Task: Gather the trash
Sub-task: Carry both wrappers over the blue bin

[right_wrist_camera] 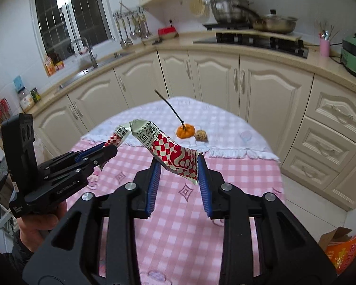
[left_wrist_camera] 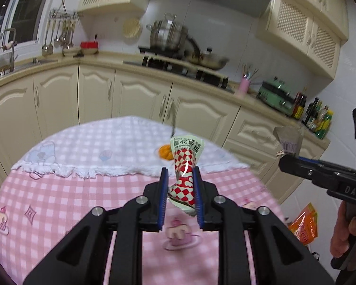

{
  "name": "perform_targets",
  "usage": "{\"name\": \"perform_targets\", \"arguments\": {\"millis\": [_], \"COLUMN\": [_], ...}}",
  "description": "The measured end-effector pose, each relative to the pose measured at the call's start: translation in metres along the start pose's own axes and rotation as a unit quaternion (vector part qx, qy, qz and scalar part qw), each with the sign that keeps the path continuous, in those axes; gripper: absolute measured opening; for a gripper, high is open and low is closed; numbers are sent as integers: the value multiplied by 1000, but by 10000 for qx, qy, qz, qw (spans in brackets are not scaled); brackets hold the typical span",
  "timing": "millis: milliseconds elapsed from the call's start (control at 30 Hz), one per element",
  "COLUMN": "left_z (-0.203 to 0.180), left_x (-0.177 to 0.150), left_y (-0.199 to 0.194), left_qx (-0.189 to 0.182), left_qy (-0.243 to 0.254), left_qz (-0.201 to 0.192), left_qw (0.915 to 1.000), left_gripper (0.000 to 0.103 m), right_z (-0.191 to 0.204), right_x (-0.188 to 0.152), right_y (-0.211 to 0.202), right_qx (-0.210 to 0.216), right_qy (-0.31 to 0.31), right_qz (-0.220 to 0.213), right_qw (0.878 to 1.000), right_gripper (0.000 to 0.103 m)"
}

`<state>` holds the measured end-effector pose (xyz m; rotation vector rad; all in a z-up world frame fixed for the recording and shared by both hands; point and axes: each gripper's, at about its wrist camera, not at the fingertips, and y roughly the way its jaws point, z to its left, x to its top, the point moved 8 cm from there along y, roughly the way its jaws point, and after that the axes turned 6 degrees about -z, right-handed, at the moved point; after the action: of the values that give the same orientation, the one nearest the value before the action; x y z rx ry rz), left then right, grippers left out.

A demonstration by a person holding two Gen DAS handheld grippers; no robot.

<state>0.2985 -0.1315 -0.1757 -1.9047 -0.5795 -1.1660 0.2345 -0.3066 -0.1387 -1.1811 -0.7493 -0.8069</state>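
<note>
Pink-checked desk (right_wrist_camera: 178,213) below; each gripper's jaws clamped on a crumpled red-white checkered wrapper: left gripper (left_wrist_camera: 180,185) on wrapper (left_wrist_camera: 184,173), right gripper (right_wrist_camera: 178,178) on second wrapper (right_wrist_camera: 175,154).

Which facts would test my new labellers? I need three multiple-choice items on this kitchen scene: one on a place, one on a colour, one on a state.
1. Where does the orange lump lie? A on the stove; B on the white cloth; C in the sink.
2. What pattern has the wrapper in the left gripper? A blue and yellow; B green stripes; C red and cream checks.
3. How is the right gripper? A shut on a second wrapper; B open, empty; C shut, empty.
Key: 1 B, it sits on that fringed cloth; 2 C, the checks show between the pads; 3 A, both pads press the wrapper.
</note>
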Motion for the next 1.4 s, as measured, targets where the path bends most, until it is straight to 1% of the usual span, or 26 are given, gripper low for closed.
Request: {"name": "perform_targets", "arguments": {"millis": [133,300,467,633,767,833,933,1033,1167,1200,1400], "left_z": [-27,-70,-122,-187,-229,-254,-286,-310,-331,-338,-356], "left_x": [8,9,3,-16,-42,-63,-99,-133,-175,-190,-239], "left_y": [-27,-46,-52,-45,-31,-21,-5,16,46,55,87], "left_qx": [-77,-255,-586,-1109,-1429,-1598,-1819,-1949,-2052,-2075,-2104], "left_qy": [59,225,388,528,644,807,1042,1148,1163,1206,1356], "left_qz": [-240,-412,-462,-320,-77,138,485,862,1395,1570,2113], "left_qw": [9997,9986,9965,9919,9876,9838,9766,9703,9617,9580,9448], "left_gripper": [19,19,19,19,19,19,19,19,19,19,19], "right_z": [-9,-33,-71,-121,-164,-187,-230,-263,-290,-297,-327], "right_x": [2,5,2,-15,-40,-57,-94,-129,-172,-181,-230], "right_y": [-38,-88,-133,-172,-197,-206,-215,-214,-211,-209,-192], "right_qx": [-13,-77,-395,-871,-1254,-1470,-1784,-1969,-2066,-2083,-2124], "right_qy": [83,288,450,716,1051,1222,1607,1952,2258,2339,2783], "right_qz": [-268,-609,-874,-998,-969,-904,-729,-495,-196,-127,211], "right_qw": [9996,9977,9944,9886,9817,9774,9680,9595,9518,9496,9365], "right_gripper": [31,31,31,31,31,31,31,31,31,31,31]}}
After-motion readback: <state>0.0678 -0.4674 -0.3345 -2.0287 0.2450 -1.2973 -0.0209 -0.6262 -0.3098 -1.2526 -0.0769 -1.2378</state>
